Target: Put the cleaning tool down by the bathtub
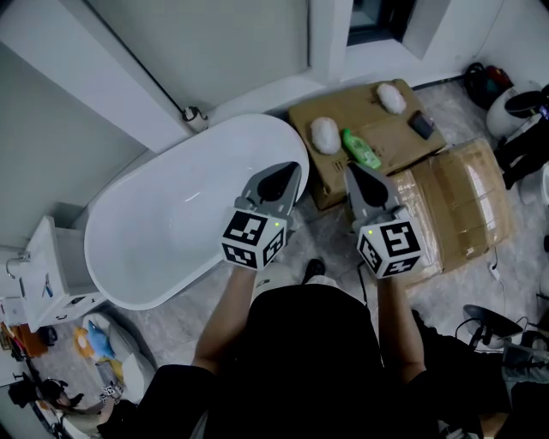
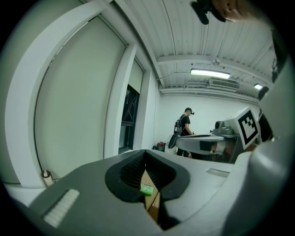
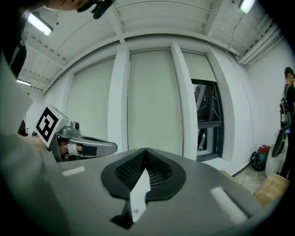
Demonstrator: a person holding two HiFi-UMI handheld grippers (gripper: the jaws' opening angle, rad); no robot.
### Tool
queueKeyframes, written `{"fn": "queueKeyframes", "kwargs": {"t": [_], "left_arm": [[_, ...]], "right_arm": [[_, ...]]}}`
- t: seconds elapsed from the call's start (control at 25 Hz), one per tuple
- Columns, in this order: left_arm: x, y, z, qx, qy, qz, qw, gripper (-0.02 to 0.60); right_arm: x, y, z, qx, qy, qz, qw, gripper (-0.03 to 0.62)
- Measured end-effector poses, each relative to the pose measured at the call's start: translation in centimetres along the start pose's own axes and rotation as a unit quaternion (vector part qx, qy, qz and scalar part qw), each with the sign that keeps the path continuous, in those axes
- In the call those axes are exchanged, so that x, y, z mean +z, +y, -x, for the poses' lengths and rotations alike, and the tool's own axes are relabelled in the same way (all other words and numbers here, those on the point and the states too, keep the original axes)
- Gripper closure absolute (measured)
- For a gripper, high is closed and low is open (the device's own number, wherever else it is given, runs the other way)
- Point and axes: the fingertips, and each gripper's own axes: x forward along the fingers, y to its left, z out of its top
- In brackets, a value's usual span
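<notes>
Bathtub [image 1: 171, 225] on grey floor [image 1: 178, 330] beside cardboard boxes [image 1: 388, 130]; left hand-held gripper [image 1: 288, 170] and right hand-held gripper [image 1: 352, 170] closed, seemingly empty.

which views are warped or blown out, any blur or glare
Head view: sharp, evenly lit, soft sheen on the bathtub. Left gripper view: heavy fisheye bend, dark corners, ceiling lamp glaring. Right gripper view: same bend bowing the window post, ceiling light blown out.

White walls [image 1: 206, 43], grey marbled floor [image 1: 167, 330], dark window [image 1: 373, 19]
</notes>
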Motion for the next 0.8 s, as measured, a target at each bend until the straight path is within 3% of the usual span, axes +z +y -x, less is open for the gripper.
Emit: {"fn": "queueKeyframes", "kwargs": {"t": [0.8], "left_arm": [[-0.01,0.83,-0.46,0.004,0.001,0.007,1.0,0.583]], "right_arm": [[0.01,-0.39,-0.68,0.001,0.005,0.001,1.0,0.586]]}}
